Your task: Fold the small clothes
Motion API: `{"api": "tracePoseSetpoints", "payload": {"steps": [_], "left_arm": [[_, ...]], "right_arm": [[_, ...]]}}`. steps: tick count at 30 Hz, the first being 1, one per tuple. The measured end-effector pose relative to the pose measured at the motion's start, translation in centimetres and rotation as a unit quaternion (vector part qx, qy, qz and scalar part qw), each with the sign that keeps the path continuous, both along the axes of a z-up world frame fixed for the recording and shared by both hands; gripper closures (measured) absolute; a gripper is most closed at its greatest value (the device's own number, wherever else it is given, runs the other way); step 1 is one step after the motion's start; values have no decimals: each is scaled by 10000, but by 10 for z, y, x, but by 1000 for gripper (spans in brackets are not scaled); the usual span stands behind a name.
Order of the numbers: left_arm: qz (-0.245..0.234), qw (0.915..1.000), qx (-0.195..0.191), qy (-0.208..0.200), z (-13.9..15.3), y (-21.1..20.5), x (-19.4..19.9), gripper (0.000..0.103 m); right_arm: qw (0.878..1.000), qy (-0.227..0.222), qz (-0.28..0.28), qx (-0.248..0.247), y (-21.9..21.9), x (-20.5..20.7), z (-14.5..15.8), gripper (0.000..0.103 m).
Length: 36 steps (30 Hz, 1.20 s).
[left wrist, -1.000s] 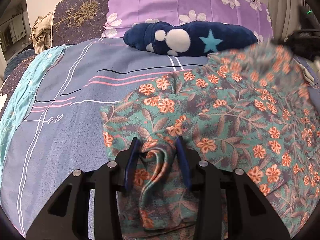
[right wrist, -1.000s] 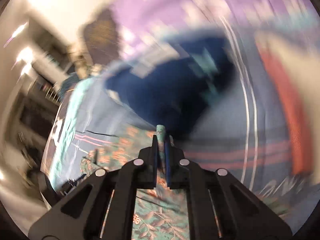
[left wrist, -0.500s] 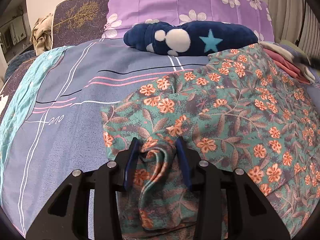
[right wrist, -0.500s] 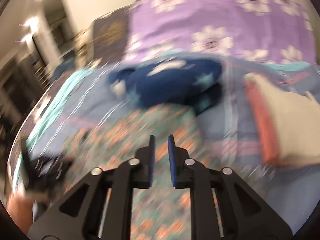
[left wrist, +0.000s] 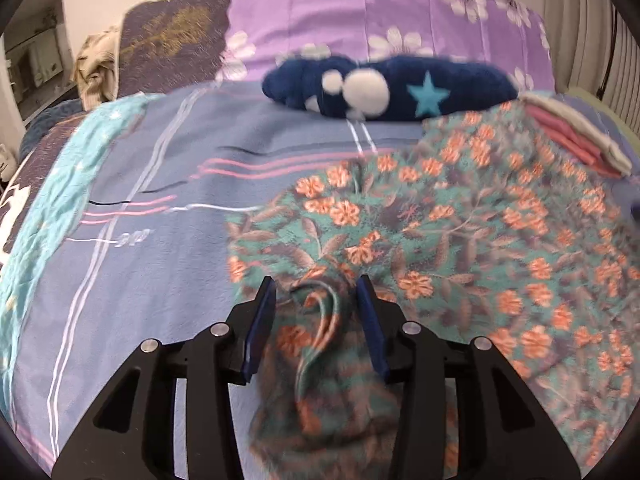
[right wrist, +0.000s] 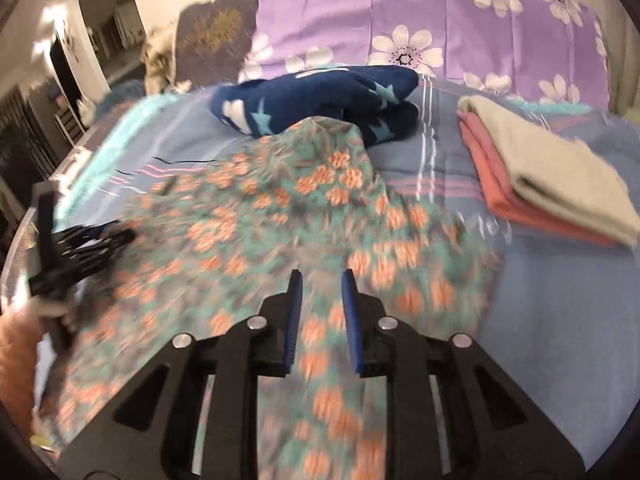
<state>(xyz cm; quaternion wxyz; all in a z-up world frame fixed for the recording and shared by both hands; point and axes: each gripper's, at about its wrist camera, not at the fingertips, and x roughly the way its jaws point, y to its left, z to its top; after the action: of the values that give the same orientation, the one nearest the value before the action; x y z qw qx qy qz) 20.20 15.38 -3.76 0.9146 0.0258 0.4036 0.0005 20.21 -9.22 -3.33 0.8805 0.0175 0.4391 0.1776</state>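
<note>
Bed (left wrist: 132,280), blue-grey sheet with pink, white and black stripes; soft matte weave. No containers in either view; all cloth lies loose on the sheet.

Left wrist view, left to right: teal quilt edge (left wrist: 52,184) along the left side; left gripper (left wrist: 316,300) low centre; floral garment (left wrist: 460,240), teal with orange flowers and brown leaves, spread over the centre and right of the bed. A bunched, twisted fold of this garment stands between the blue pads (left wrist: 262,320). Jaws are opening; the fold looks to touch the right pad, a slight gap shows at the left one. Grip not firm.

Behind: navy fleece (left wrist: 400,92), plush, with white dots and a light-blue star, just touching the garment's far edge. Purple pillow (left wrist: 380,16) with white flowers upright at the head.

Right wrist view, left to right: the left gripper appears as a dark blurred shape at the garment's left edge, with part of a hand (right wrist: 16,352) below it. Right gripper (right wrist: 320,312) low centre, jaws parted narrowly, nothing pinched; the garment lies flat beneath, blurred. Only this view shows in full the folded stack (right wrist: 552,184), right: beige towel over pink cloth, squared edges, beside the garment; whether they touch cannot be told.
</note>
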Motion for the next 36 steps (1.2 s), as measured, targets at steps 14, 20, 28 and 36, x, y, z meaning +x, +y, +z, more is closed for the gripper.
{"api": "tracePoseSetpoints", "payload": {"steps": [14, 20, 28, 36], "left_arm": [[-257, 9988, -422, 48, 19, 5, -58, 54], [4, 9971, -391, 656, -10, 32, -83, 53], [43, 9904, -1232, 631, -17, 52, -128, 51], [-259, 9874, -1402, 688, -21, 52, -181, 51]], "right_arm": [[9987, 183, -450, 169, -42, -45, -27, 86], [9973, 377, -586, 230, -67, -78, -46, 81], [9926, 377, -890, 741, -85, -119, -35, 77], [9788, 691, -1201, 1510, -113, -173, -48, 77]]}}
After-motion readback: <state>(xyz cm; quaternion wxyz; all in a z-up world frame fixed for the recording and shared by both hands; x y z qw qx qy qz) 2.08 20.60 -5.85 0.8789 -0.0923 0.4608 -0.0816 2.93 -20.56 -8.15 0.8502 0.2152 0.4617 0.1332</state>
